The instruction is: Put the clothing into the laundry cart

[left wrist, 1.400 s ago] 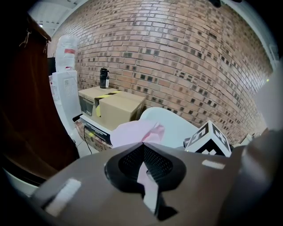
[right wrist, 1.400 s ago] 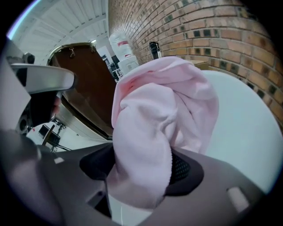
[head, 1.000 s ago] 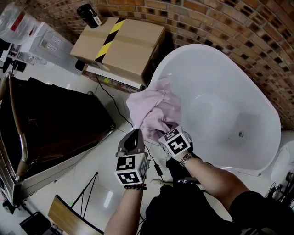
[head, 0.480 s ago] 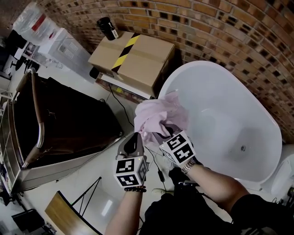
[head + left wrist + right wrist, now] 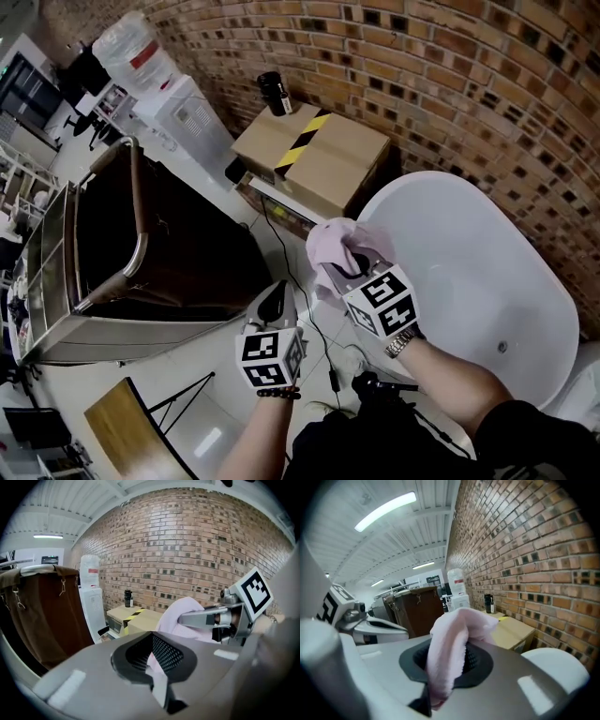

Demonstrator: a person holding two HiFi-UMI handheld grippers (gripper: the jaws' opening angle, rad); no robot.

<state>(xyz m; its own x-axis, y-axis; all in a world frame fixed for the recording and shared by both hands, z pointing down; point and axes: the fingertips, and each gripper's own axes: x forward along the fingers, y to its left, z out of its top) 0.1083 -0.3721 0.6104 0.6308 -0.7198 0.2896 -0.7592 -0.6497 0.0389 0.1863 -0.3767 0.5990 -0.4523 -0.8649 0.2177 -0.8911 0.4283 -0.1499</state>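
A pink piece of clothing (image 5: 336,246) hangs bunched from my right gripper (image 5: 359,272), which is shut on it; in the right gripper view the cloth (image 5: 449,644) drapes over the closed jaws. It is held in the air over the near rim of the white bathtub (image 5: 487,253). My left gripper (image 5: 278,289) is just left of the cloth with its jaws together and nothing in them; its own view shows the cloth (image 5: 180,613) beyond them. The brown laundry cart (image 5: 141,253) stands open to the left.
A taped cardboard box (image 5: 314,159) with a dark bottle (image 5: 275,92) on it sits against the brick wall between cart and tub. A water dispenser (image 5: 173,98) stands behind the cart. A black cable (image 5: 314,328) runs over the white floor.
Both grippers and the pink clothing have come up and away from the bathtub's inside, toward the cart side. The cloth now hangs more bunched, and more of the cart shows.
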